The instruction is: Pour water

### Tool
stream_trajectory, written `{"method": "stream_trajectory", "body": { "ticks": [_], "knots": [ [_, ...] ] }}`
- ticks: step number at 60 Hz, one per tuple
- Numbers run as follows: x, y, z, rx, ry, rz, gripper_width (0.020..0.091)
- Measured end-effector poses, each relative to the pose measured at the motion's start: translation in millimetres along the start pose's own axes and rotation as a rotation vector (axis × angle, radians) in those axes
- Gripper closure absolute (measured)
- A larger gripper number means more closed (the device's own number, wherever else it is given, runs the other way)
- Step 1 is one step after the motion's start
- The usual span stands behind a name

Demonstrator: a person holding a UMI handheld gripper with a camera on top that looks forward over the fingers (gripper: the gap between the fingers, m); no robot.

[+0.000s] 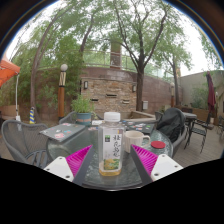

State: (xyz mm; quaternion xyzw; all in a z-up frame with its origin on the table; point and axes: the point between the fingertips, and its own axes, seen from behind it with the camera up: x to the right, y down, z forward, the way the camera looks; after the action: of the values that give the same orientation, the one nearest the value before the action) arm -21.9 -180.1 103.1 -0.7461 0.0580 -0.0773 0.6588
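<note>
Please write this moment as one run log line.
tongs: open | bottle: upright between fingers, capped | table: glass | pouring: not started

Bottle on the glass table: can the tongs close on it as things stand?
Probably yes. The bottle stands upright between the open tongs, a gap showing at each pad, and nothing lies between pads and bottle. The cup sits beyond, clear.

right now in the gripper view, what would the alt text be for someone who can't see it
A clear bottle of pale yellowish drink with a white label stands upright on a round glass table, between the open gripper fingers with a gap at each side. Beyond it on the table sit a pale cup and a red-lidded item, with trees and a brick wall behind.
</note>
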Motion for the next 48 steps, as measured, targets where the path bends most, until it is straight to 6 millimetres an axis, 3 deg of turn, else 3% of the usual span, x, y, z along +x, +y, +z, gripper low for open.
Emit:
{"method": "stream_trajectory", "body": {
  "ticks": [17, 18, 20, 36, 44, 48],
  "knots": [
    [-2, 0, 67, 0.028, 0.017, -0.013, 0.0274],
    [-4, 1, 70, 0.026, 0.014, -0.014, 0.0307],
    [-1, 9, 79, 0.008, 0.019, -0.01, 0.0469],
    [-9, 10, 81, -0.047, 0.039, -0.035, 0.0502],
    [-8, 7, 89, -0.022, 0.032, -0.098, 0.0576],
    [-22, 5, 95, -0.023, -0.009, -0.084, 0.0612]
  ]
}}
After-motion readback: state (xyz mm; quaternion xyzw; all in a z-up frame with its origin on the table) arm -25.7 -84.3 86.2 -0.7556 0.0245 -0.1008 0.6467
